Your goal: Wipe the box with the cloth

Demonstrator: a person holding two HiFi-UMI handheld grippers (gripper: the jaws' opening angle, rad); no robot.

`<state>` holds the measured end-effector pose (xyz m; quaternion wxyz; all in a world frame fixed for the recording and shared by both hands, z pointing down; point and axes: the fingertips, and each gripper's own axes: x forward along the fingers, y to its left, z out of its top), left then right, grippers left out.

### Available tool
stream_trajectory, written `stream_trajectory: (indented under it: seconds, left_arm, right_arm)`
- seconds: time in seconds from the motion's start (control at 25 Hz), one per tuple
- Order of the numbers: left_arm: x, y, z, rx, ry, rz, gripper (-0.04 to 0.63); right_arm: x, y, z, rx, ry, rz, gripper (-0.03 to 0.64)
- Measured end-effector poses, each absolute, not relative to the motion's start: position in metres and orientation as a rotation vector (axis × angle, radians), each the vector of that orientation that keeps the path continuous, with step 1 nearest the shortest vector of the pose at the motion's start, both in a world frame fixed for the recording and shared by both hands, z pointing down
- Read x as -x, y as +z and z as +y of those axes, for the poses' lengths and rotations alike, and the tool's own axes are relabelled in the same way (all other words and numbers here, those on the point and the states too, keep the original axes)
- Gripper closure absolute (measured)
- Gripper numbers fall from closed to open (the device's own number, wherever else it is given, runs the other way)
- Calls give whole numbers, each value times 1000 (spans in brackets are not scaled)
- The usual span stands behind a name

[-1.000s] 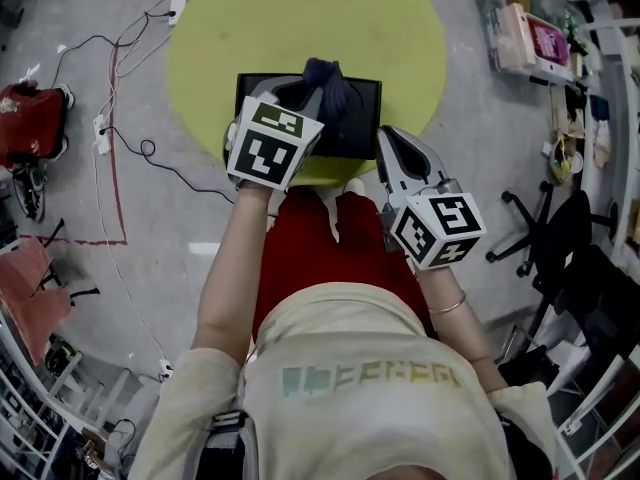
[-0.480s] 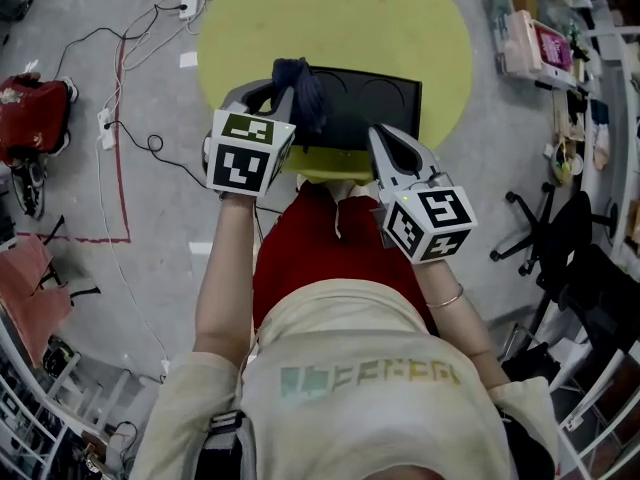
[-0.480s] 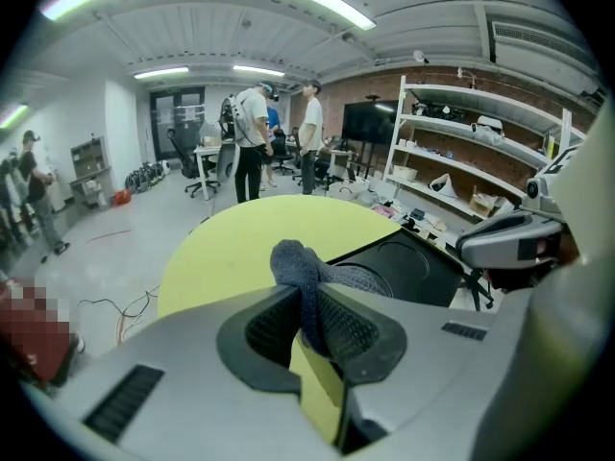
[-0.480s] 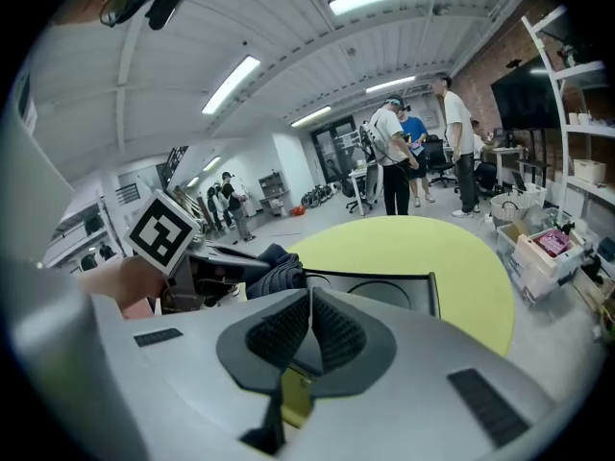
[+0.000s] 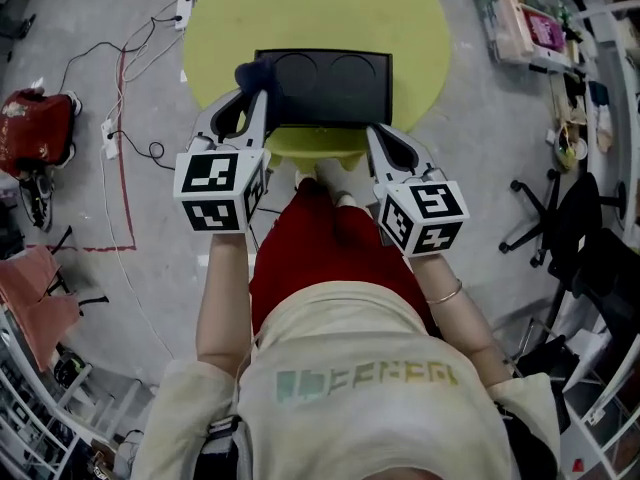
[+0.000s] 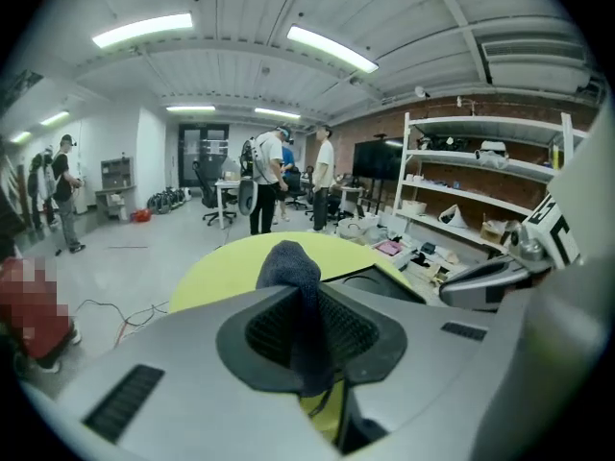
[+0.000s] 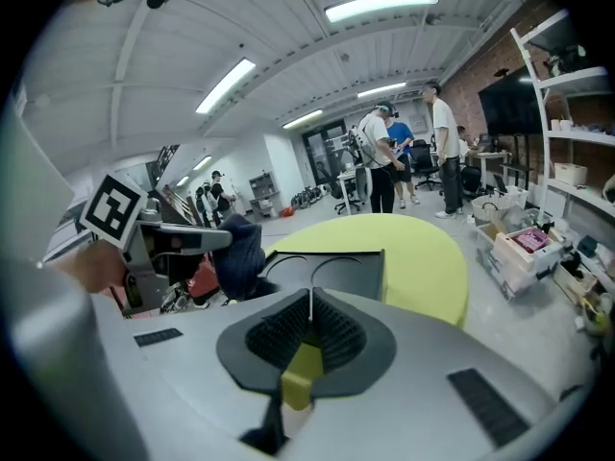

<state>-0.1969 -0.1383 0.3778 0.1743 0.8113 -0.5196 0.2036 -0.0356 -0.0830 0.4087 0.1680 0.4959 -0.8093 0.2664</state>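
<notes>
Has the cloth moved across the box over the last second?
Yes. The dark cloth, held in the left gripper, has moved left along the black box, from near its middle to its left edge.

Round yellow-green worktop (image 5: 320, 8) on a grey concrete floor (image 5: 480, 148).
Floor off its left edge: white power strip (image 5: 182, 8); black cables (image 5: 150, 154), trailing; red tape line (image 5: 127, 148); red bag (image 5: 35, 128).
Floor off its right edge: storage crates (image 5: 530, 28); black swivel chair (image 5: 565, 218).
Beyond its far edge: several people (image 6: 269, 176), standing; white shelving (image 6: 480, 190) against a brick wall (image 6: 384, 128).
Overhead: ceiling strip lights (image 6: 332, 48), lit.
</notes>
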Motion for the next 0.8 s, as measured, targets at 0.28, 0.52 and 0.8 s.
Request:
stream_trajectory:
  seconds: [0.28, 0.52, 0.8]
  left_arm:
    - [35, 376, -100, -2413, 555, -1258, 535]
    - [-46, 380, -73, -2444, 545, -1165, 535]
    - [-57, 404, -72, -2409, 551, -1154, 535]
  right_arm:
    - [-76, 420, -50, -1466, 731, -2252, 578]
    - [-121, 432, -33, -1483, 731, -2237, 578]
    - [-120, 437, -49, -1570, 769, -2186, 578]
